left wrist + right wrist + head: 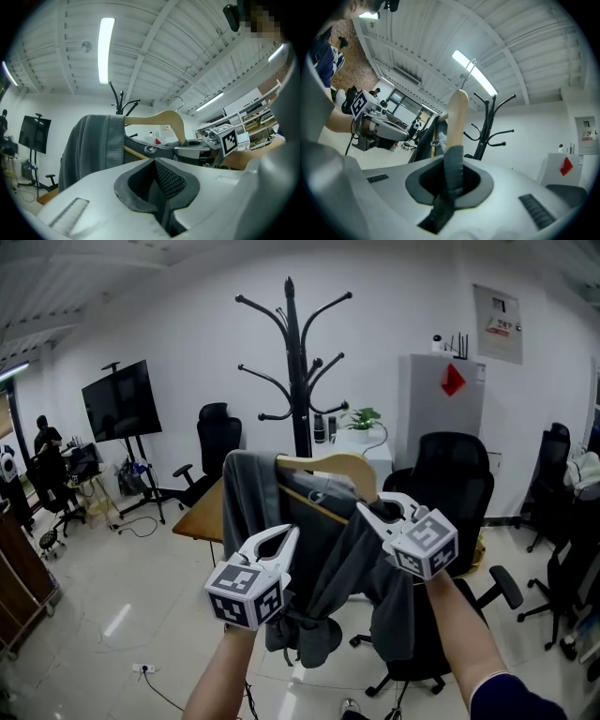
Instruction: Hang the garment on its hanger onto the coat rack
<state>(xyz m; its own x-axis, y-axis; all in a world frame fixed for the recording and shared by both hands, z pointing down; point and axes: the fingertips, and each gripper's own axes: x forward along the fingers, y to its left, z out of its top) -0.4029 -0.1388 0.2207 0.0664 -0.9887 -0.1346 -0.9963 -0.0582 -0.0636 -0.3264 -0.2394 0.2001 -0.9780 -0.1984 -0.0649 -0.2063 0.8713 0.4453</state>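
Closest in: left tongs (pixel 286 533), marker cube facing camera, bare forearm (pixel 220 679) behind. Jaws closed tip to tip, nothing visible between them in left gripper view. Tips just beside hanging grey fabric; contact unclear.

Next: right tongs (pixel 368 509), slightly higher, off to the right. Clamped on right end of wooden hanger (pixel 336 466). Same in right gripper view: wood arm rising straight out of jaws, strip of grey fabric pinched in alongside, metal hook (pixel 468 70) at top.

Grey garment (pixel 251 495) draped over hanger, up in mid-air between both tongs. Hangs down past left cube, bunched at lower end. Not on rack yet.

Left gripper view: fabric heaped over near shoulder of hanger, right tongs on far end, rack tips poking up behind.

Black coat rack (pixel 296 371) upright straight behind hanger, beyond brown counter (pixel 199 514), apart from hook.

Background: black office chairs (pixel 457 474) either side of counter, screen (pixel 120 401) on wheeled stand at left, white cabinet (pixel 441 395) with red diamond sticker (pixel 453 380) at right, potted plant (pixel 362 416) just beside cabinet, person (pixel 44 437) at far left. Pale tiled floor (pixel 103 615) below, cable lying on it.
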